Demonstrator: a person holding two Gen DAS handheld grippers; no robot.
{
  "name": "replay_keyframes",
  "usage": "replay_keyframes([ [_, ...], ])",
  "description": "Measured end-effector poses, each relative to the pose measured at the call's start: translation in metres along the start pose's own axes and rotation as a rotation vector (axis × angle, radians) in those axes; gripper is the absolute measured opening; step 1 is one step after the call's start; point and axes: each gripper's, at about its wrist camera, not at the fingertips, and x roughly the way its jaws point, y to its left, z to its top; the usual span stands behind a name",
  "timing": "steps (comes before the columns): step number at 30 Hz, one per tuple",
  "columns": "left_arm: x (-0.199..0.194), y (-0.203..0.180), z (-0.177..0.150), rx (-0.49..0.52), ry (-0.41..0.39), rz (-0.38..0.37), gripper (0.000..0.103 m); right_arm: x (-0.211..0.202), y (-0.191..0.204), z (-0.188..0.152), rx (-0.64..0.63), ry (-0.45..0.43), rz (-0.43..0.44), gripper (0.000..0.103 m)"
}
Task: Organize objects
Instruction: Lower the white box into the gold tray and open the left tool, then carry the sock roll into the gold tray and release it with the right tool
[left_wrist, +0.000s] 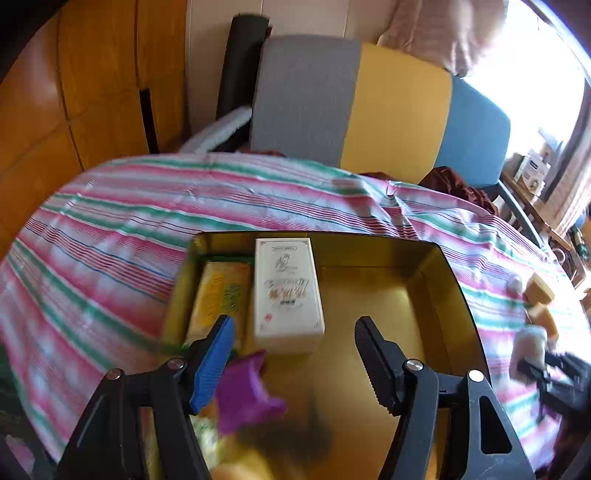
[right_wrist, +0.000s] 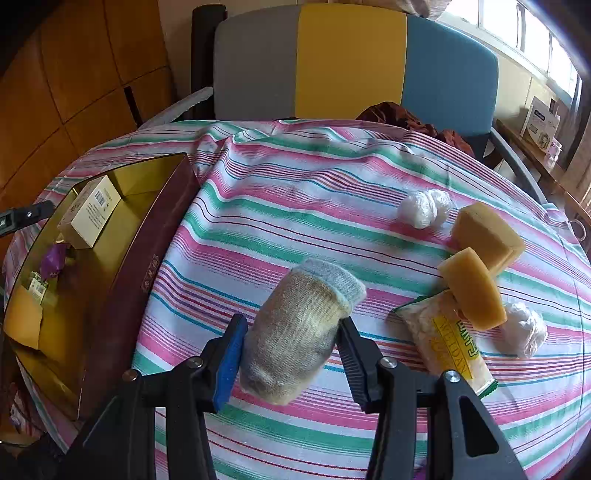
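- Two grippers in play over the striped cloth (right_wrist: 303, 192), and on the far left sits the gold box (right_wrist: 168, 221), open-topped, maroon outside.
- Inside the box: a yellow pack (left_wrist: 218, 295) against the left wall, a white carton (left_wrist: 286, 291) just beside it, a purple piece (left_wrist: 247, 387) nearer the camera.
- Left gripper (left_wrist: 295, 332) hovers over the box floor, jaws spread wide, nothing between them.
- Right gripper (right_wrist: 291, 328) is clamped on a rolled knit glove (right_wrist: 299, 328), out on the cloth right of the box.
- Further right: two sponges (right_wrist: 484, 232), touching, a wipes packet (right_wrist: 443, 332) under the nearer one, and two plastic wads (right_wrist: 424, 208).
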Motion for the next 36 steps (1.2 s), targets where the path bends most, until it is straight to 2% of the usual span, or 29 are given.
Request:
replay_keyframes([
  [5, -0.044, 0.016, -0.027, 0.015, -0.070, 0.016, 0.072, -0.015, -0.002, 0.005, 0.055, -0.038, 0.057, 0.050],
  [8, -0.059, 0.028, -0.040, 0.014, -0.091, 0.039, 0.072, -0.031, 0.016, 0.011, 0.048, -0.071, 0.109, 0.050],
  [12, -0.072, 0.045, -0.052, -0.015, -0.103, 0.044, 0.072, -0.047, 0.074, 0.021, -0.059, -0.096, 0.190, 0.050],
  [16, -0.079, 0.056, -0.062, -0.040, -0.113, 0.039, 0.072, -0.042, 0.140, 0.029, -0.169, -0.077, 0.262, 0.050],
  [21, -0.085, 0.071, -0.072, -0.071, -0.119, 0.031, 0.073, -0.005, 0.212, 0.039, -0.228, 0.008, 0.327, 0.050],
  [25, -0.087, 0.084, -0.078, -0.101, -0.116, 0.026, 0.073, 0.033, 0.254, 0.039, -0.264, 0.095, 0.322, 0.051],
  [28, -0.086, 0.092, -0.082, -0.121, -0.110, 0.025, 0.073, 0.056, 0.271, 0.039, -0.241, 0.138, 0.318, 0.054],
  [32, -0.085, 0.098, -0.086, -0.125, -0.111, 0.037, 0.074, 0.060, 0.273, 0.044, -0.212, 0.138, 0.333, 0.055],
  [34, -0.086, 0.100, -0.087, -0.126, -0.113, 0.040, 0.076, 0.056, 0.270, 0.046, -0.212, 0.128, 0.332, 0.061],
  [36, -0.086, 0.101, -0.088, -0.130, -0.113, 0.041, 0.077, 0.050, 0.266, 0.046, -0.205, 0.115, 0.332, 0.074],
])
